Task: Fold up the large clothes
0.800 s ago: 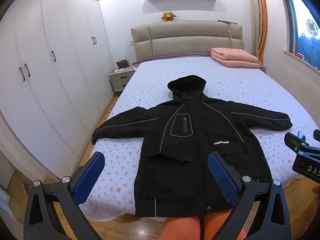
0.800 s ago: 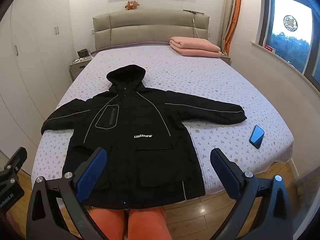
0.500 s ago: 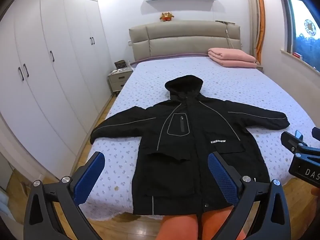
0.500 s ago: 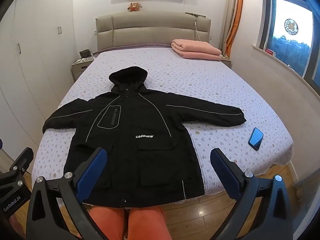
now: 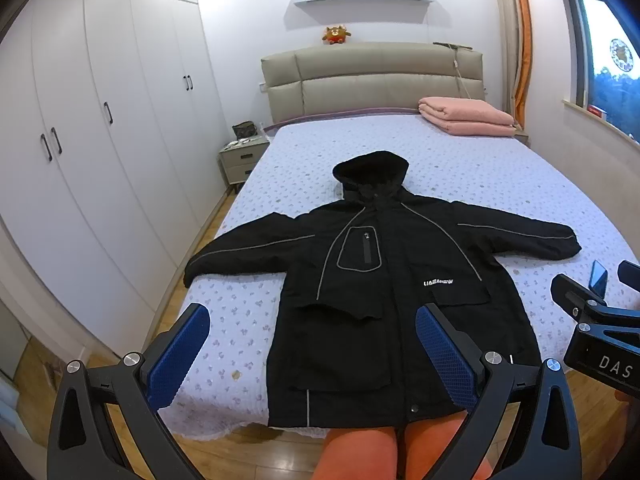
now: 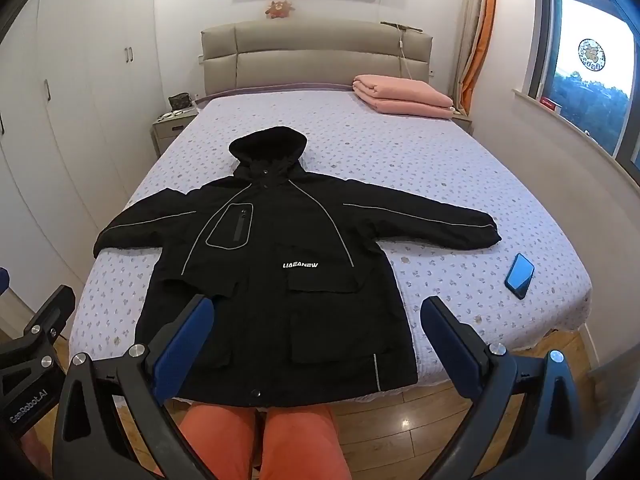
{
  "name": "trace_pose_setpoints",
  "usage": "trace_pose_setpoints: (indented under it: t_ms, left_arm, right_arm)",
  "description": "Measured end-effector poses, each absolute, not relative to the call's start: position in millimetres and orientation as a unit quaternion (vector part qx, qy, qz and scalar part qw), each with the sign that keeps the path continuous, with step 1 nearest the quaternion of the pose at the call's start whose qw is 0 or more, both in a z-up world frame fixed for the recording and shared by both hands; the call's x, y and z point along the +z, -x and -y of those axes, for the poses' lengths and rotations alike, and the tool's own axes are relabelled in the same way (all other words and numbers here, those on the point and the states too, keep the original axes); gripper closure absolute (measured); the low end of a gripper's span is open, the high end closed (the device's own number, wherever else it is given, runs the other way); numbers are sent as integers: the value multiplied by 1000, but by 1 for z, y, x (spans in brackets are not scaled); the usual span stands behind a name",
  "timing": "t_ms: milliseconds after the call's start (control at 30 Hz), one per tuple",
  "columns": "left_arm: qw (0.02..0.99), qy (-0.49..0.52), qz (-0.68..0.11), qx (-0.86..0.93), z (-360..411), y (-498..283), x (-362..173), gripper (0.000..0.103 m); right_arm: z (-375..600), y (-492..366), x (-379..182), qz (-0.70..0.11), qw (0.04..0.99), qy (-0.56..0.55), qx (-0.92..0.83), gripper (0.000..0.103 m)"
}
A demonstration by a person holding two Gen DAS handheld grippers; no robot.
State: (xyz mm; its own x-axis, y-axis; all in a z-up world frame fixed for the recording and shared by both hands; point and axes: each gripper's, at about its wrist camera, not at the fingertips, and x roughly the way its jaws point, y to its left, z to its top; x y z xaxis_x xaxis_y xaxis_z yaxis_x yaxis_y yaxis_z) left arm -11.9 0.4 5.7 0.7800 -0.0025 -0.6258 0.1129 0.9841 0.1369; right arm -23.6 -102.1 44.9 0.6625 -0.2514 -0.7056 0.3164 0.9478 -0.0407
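Observation:
A black hooded jacket (image 5: 384,288) (image 6: 280,272) lies face up and spread flat on the bed, hood toward the headboard, both sleeves stretched out sideways, hem hanging at the near edge. My left gripper (image 5: 312,344) hovers open above the near edge, over the jacket's lower left part, with nothing between its blue pads. My right gripper (image 6: 316,336) hovers open over the jacket's lower right part and holds nothing. Each gripper's body shows at the edge of the other's view.
The bed (image 5: 460,168) has a lilac dotted cover. A folded pink blanket (image 6: 400,96) lies by the headboard. A phone (image 6: 519,276) rests near the right sleeve cuff. White wardrobes (image 5: 100,140) and a nightstand (image 5: 240,156) stand left. A person's orange-clad legs (image 6: 260,436) are below.
Both views have shifted slightly, with the jacket sitting a little higher and further off in the frames. Both grippers stay wide open and empty.

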Motion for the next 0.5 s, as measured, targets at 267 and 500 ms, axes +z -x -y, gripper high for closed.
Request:
trace_pose_setpoints:
  t_ms: [267,500]
  left_arm:
    - [939,-84,-331,-30,-2,11,5,0]
    - [940,-80,-331,-29,-6,12,2,0]
  right_arm:
    - [98,24,46,-382,911,-44,-151,0]
    - [95,25,47,-383,911,-41,-147,0]
